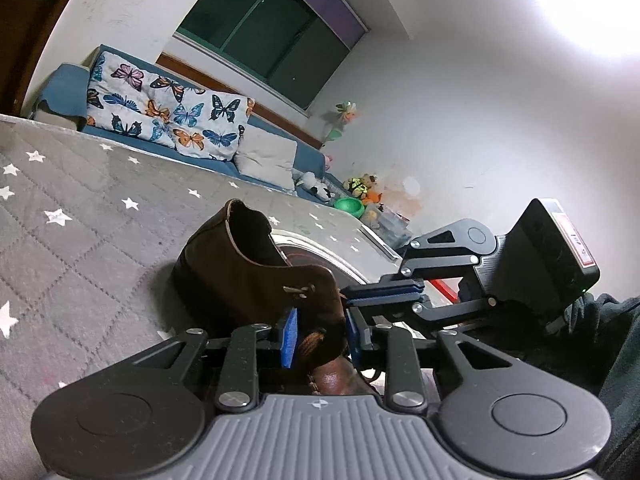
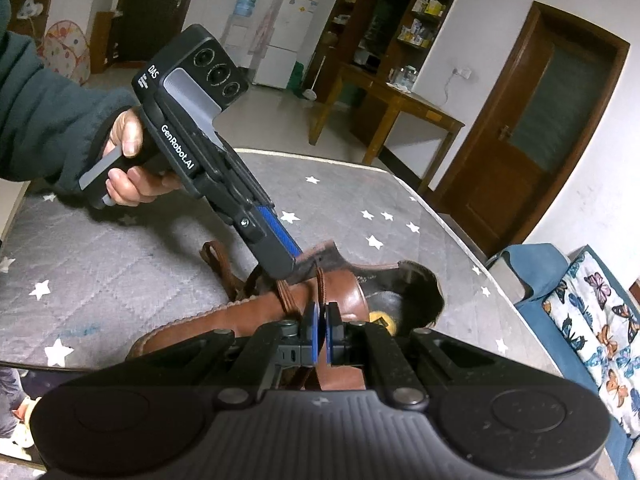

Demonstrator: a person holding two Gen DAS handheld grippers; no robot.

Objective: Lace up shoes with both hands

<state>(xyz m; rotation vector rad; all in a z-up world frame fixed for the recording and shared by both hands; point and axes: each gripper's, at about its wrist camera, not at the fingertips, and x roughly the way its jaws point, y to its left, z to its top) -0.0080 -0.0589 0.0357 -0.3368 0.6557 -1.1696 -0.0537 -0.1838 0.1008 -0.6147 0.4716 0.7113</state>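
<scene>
My left gripper point(image 2: 298, 254), seen from my right wrist at upper left of frame, carries white "GenRobot.AI" along its black body and "DAS" beside its lenses. Red label in left-wrist view unreadable.

— What do my tools look like?

— Your left gripper point(image 2: 294, 258) is matte black with blue ribbed finger pads, silver screws, three round lenses, and white "GenRobot.AI" and "DAS" lettering. Your right gripper point(image 2: 322, 330) matches, with a ridged grey housing.

— And my clothing?

— Your hand point(image 2: 132, 164) emerges from a dark teal fleece sleeve point(image 2: 48, 120).
</scene>
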